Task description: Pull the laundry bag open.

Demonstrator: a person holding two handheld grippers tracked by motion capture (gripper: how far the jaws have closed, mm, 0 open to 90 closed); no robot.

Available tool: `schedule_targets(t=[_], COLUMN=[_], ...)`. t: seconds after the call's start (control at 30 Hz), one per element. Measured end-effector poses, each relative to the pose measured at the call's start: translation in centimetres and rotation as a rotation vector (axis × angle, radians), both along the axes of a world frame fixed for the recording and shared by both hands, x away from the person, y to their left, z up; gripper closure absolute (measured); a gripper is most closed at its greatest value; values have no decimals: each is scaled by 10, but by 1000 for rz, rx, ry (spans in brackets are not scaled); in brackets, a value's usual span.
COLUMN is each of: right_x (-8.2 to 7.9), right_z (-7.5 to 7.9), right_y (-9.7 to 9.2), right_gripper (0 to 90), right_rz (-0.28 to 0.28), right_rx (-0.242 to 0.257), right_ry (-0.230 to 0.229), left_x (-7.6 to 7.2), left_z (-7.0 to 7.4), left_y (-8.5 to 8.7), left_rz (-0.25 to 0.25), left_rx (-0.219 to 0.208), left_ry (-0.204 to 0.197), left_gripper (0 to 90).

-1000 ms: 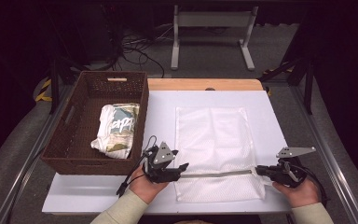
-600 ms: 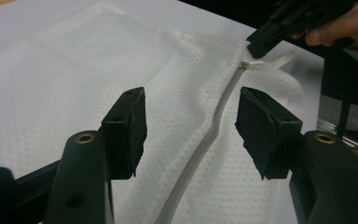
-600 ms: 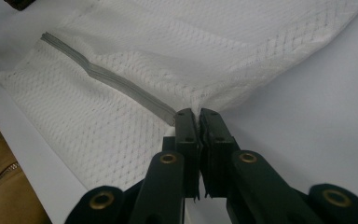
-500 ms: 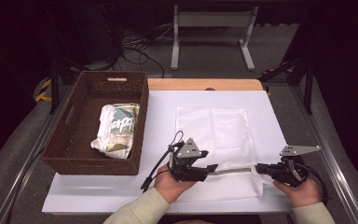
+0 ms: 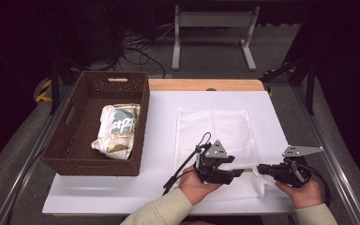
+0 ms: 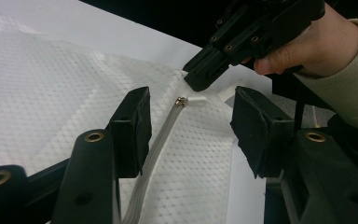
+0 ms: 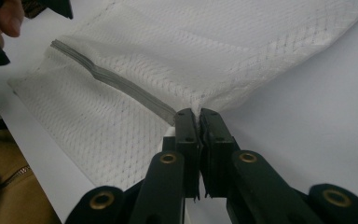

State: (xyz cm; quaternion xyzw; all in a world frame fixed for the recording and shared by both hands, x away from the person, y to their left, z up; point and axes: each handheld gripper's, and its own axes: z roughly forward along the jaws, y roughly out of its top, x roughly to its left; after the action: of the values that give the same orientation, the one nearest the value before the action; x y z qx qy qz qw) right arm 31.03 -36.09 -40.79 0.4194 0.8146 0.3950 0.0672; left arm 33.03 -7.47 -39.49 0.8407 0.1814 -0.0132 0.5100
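Two tongs work one white mesh bag, which lies flat on the white tabletop, right of a brown wicker basket holding a folded cloth.

High view: left tongs sit over the bag's near edge; right tongs at its near right corner, close by.

Left gripper view: left tongs stand spread, having just been narrowing, one pad on either side of the grey zipper, neither pressing it. The metal zipper pull lies ahead near the zipper's end, just short of the right tongs.

Right gripper view: right tongs are pressed together, pinching the bag's corner at the zipper's end.
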Motion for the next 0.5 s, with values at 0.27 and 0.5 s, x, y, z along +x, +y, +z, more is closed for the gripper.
schedule_targets(t=[0.27, 0.5], right_x=[-1, -1], right_z=[1, 1], right_y=[1, 2], right_gripper=[863, 863], right_rz=[-1, -3], right_rx=[0, -3], right_ry=[-10, -10], left_x=[-1, 0], left_z=[-8, -14], left_y=[-12, -20], left_rz=[-12, -24], left_rx=[14, 20], left_ry=[13, 36], left_gripper=[500, 614])
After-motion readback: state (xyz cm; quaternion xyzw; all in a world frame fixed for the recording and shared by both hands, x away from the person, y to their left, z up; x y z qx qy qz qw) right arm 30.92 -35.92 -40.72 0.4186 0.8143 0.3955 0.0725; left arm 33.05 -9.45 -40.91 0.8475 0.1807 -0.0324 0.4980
